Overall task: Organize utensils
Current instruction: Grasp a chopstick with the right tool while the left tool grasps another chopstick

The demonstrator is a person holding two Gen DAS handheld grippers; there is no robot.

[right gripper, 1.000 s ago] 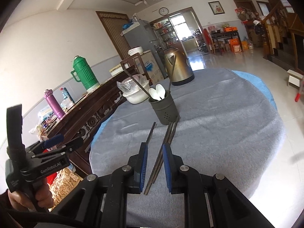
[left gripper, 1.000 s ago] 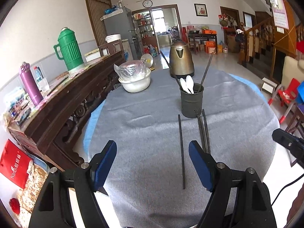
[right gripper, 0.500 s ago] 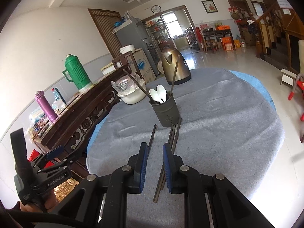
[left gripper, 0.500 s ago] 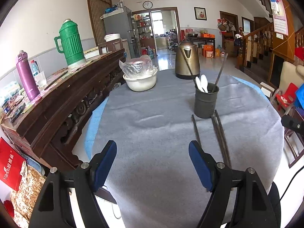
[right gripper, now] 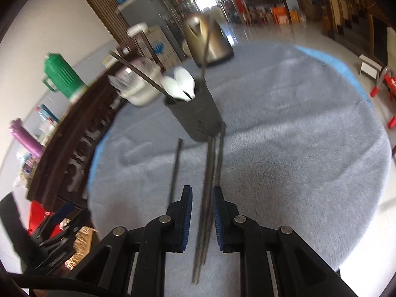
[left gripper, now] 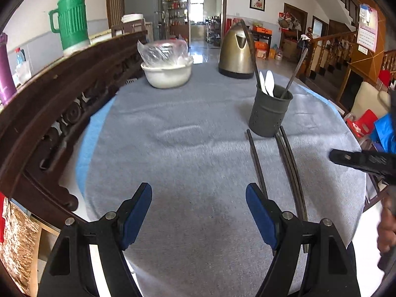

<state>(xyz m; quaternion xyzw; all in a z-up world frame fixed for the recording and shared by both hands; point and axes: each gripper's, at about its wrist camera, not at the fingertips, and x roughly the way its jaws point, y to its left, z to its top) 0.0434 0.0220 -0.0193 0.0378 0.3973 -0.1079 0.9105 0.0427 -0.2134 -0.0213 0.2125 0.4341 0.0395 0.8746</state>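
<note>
Stowed: two white plastic spoons [left gripper: 266, 82] and two dark chopsticks, upright in the dark grey perforated holder [left gripper: 269, 113]. Outstanding: three dark chopsticks [right gripper: 210, 173] flat on the grey cloth. Right gripper [right gripper: 202, 216] narrow, straddling the pair, not gripping; left gripper [left gripper: 198, 214] wide, empty.

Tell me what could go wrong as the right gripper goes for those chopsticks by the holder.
The chopsticks lie bunched between the right gripper's narrow jaws, so it may lift several at once, or one may slip out. Their far ends sit against the holder; dragging them could tip it. The view is blurred, so contact is unclear. The single chopstick could get knocked.
</note>
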